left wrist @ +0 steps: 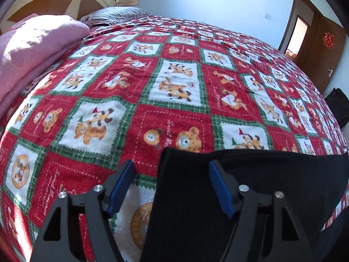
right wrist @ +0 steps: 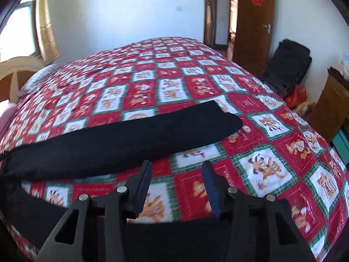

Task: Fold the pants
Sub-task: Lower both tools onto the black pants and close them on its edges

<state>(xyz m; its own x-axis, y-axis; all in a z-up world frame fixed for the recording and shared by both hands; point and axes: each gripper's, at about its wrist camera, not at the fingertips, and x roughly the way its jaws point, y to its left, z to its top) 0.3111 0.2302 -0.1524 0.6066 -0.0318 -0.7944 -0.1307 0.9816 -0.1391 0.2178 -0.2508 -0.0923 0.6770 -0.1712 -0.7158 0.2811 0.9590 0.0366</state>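
Observation:
The black pants (left wrist: pixel 261 174) lie on the red, white and green patchwork bedspread (left wrist: pixel 174 83). In the left wrist view my left gripper (left wrist: pixel 171 164) stands open over the pants' upper left corner. Its right blue pad is above the cloth, its left pad above the bedspread, and neither presses on the fabric. In the right wrist view one long black leg of the pants (right wrist: pixel 130 135) runs across the bed. My right gripper (right wrist: pixel 177 163) is open just in front of that leg, with only bedspread (right wrist: pixel 261 168) between its fingers. More black cloth lies under the gripper's body.
A folded pink blanket (left wrist: pixel 32 50) and a striped pillow (left wrist: pixel 117 15) lie at the head of the bed by the wooden headboard (left wrist: pixel 54 2). Beyond the bed's foot stand a black bag (right wrist: pixel 288 65), a red bag (right wrist: pixel 296 96), a wooden cabinet (right wrist: pixel 329 102) and an open door (right wrist: pixel 255 21).

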